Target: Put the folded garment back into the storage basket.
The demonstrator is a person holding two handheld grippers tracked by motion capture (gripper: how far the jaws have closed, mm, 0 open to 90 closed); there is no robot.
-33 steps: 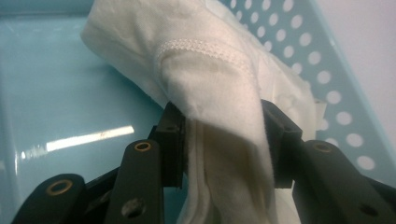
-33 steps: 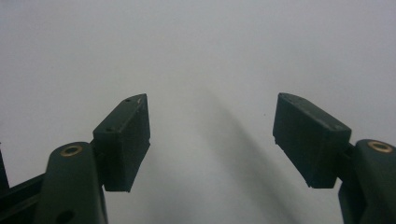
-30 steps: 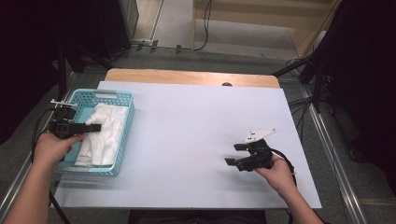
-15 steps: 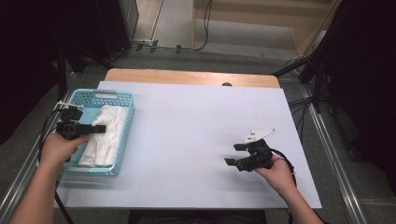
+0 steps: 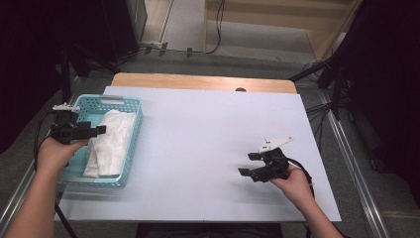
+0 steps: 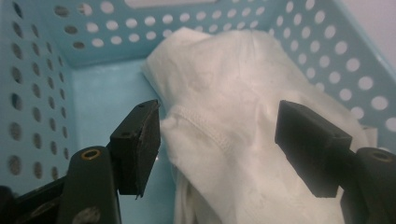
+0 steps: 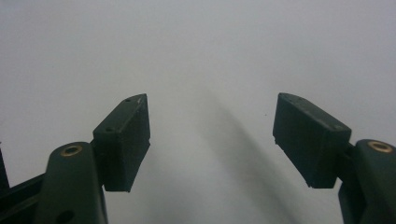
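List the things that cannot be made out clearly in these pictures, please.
- Basket floor, high view: mostly covered by the white cloth; the left hand and left gripper hide its left wall.
- White cloth, left gripper view: cut off by the bottom edge and partly behind the open jaws, so its full shape is unknown.
- Right gripper, high view: too small to show the pads.
- Table, right gripper view: blurred, no detail.

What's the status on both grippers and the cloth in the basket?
Left gripper jaws just opened, white cloth released, lying in the blue basket. Right gripper open, idle over the table. Nothing in the way.
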